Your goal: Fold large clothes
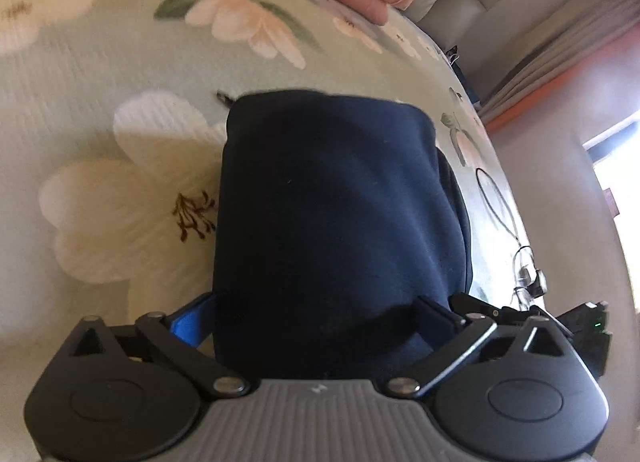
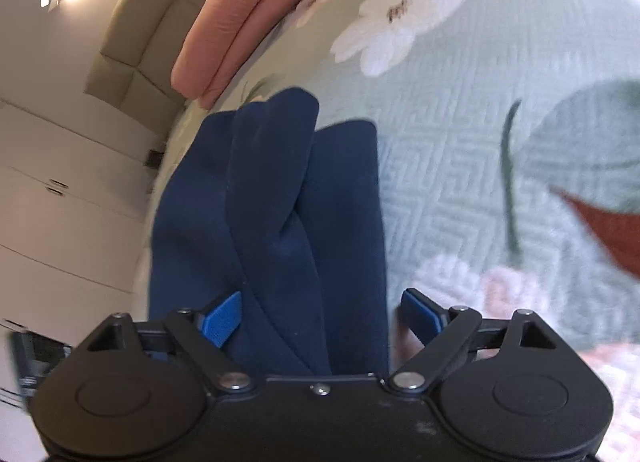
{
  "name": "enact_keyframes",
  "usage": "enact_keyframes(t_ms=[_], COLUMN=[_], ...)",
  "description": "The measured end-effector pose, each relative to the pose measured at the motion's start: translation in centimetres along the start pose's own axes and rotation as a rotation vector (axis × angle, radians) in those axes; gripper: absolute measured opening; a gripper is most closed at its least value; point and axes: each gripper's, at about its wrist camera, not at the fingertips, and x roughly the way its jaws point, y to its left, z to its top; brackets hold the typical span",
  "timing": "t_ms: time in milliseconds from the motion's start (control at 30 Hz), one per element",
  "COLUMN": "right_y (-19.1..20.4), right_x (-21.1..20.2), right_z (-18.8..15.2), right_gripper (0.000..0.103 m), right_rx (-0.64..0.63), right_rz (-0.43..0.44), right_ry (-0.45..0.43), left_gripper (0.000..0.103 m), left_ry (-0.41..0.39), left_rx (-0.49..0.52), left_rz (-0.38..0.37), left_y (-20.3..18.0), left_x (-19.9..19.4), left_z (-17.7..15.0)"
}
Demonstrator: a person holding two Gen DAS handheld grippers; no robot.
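Right wrist: navy garment [image 2: 280,230] btwn spread fingers of right gripper [image 2: 320,318].

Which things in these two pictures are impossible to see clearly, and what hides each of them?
- Left gripper fingers, left wrist view: mostly covered by the navy garment, so the grip is unclear.
- Navy garment's near end, right wrist view: hidden behind the right gripper body.
- Small clip and cable, left wrist view: too small and blurred to identify.
- Pink bedding: cut off by the frame edge.
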Motion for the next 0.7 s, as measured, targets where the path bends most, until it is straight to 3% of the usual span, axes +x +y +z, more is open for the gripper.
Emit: enact_keyframes(t_ms=[133,233,300,367,500,700], right_y=[-0.7,0.2,1.5,2.9,5.8,13.0], right_x=[1.3,2.1,2.3,1.7,-0.1,-5.2], right_z=[0.3,0.3,-0.2,-0.7,-1.7,-6.8], right_gripper=[0.103,0.102,0.083,0.075,0.058,0.057], right_rx=[0.010,-0.035,-0.105,-0.163,-0.247,-0.377], right_rz=[0.102,0.094,0.056,0.025,0.047,0.019], right_ry=[0.027,0.030,0.011,-0.015,-0.051,-0.124], left_gripper=[0.103,0.103,0.097,0.077,0.062,0.061], left_ry=[0.004,-0.012,-0.044,-0.075,-0.118,-0.142], left_rx=[-0.072,-0.134,-0.127,-0.097,-0.108,-0.083], left_rz=[-0.103,-0.187,-0.188,-0.174,-0.236,-0.298], left_y=[2.0,3.5,3.3,2.7,2.4,0.4], left_x=[1.2,2.2,2.2,1.3,-1.1,-7.6], left_z=[0.1,-0.3,-0.8,-1.4,-2.7,-6.0])
